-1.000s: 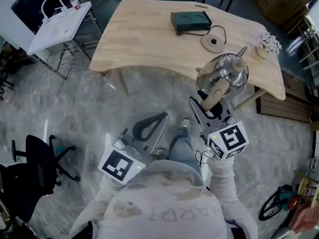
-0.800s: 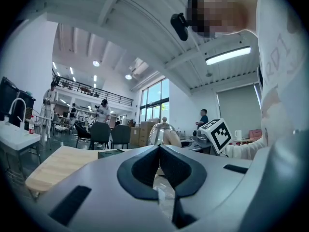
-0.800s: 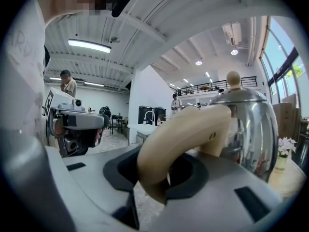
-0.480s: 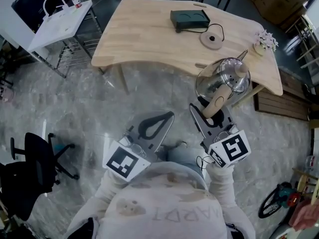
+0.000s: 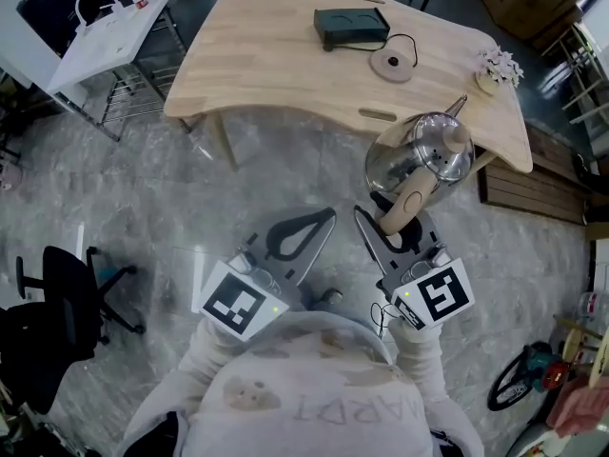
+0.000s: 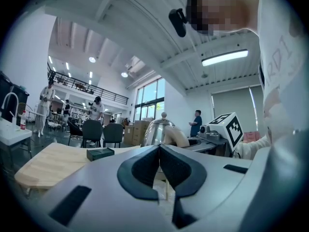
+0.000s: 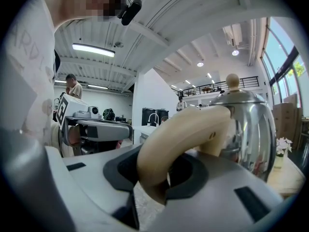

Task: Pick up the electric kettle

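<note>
Clamped on the cream handle [image 7: 183, 129] of the electric kettle [image 5: 423, 155], the right gripper [image 5: 392, 225] is seen with its jaws part-way apart and the dark pads pressed against both sides of the handle's lower curve. The left gripper [image 5: 324, 222] is carried just beside it, to its left, with its jaws brought together and nothing between them.

The kettle is found straight ahead of the right gripper, hanging off the jaws' far side. It is held clear of the wooden table [image 5: 276, 65], with its body over the table's near edge and the floor below. The handle's long axis is laid roughly along the line in which the gripper points, rising from the jaws toward the steel body, and the spout is turned away from the tool. The kettle's weight is thus judged to lie beyond the grip rather than between the pads, so a forward tip about the jaws is the thing to be guarded against. From the left gripper, the kettle is seen ahead and to the right, with the right gripper by far the nearer of the two.

Counted: two grippers and one kettle. On the table ahead of the tools are one round kettle base [image 5: 392, 63], one dark box [image 5: 350, 27] and one small flower pot [image 5: 495, 65]. The kettle is kept well apart from the round base, so the pick-up is judged to be done.
</note>
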`<state>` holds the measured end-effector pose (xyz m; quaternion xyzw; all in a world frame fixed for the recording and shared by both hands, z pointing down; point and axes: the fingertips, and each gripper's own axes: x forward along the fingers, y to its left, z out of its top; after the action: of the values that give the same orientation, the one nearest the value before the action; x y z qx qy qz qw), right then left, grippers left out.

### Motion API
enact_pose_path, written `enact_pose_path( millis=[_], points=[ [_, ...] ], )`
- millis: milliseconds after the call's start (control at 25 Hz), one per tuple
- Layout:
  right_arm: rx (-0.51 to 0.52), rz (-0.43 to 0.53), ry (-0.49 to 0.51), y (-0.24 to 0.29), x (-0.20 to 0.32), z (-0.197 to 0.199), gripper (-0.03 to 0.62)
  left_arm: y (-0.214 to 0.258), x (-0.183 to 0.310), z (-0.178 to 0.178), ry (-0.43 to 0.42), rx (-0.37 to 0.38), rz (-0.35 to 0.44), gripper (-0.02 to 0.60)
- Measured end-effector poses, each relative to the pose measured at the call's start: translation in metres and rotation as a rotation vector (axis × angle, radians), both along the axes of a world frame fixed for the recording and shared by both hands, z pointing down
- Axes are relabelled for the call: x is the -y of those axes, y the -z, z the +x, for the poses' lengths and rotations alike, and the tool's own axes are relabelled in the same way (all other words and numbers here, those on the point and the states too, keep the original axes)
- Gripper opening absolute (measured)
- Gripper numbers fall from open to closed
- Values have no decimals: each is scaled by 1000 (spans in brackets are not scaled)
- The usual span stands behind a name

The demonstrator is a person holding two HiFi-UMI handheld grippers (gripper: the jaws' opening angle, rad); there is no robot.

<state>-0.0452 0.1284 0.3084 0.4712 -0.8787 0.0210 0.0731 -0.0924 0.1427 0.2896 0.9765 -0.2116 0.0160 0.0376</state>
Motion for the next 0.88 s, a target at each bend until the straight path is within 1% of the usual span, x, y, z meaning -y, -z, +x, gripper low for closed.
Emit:
enact_pose_path(
  millis=[160, 280, 600, 880],
  points=[
    [16, 6, 13, 4, -30, 13, 118, 3, -28, 25, -14, -2, 4, 12],
    [24, 14, 24, 6, -41, 18, 117, 5, -38, 36, -18, -4, 14, 12],
    [27, 24, 28, 14, -46, 16, 117, 13, -31, 36, -6, -8, 23, 12],
    [19, 39, 22, 21, -69, 17, 117, 19, -43, 39, -11, -14, 42, 12]
  ],
)
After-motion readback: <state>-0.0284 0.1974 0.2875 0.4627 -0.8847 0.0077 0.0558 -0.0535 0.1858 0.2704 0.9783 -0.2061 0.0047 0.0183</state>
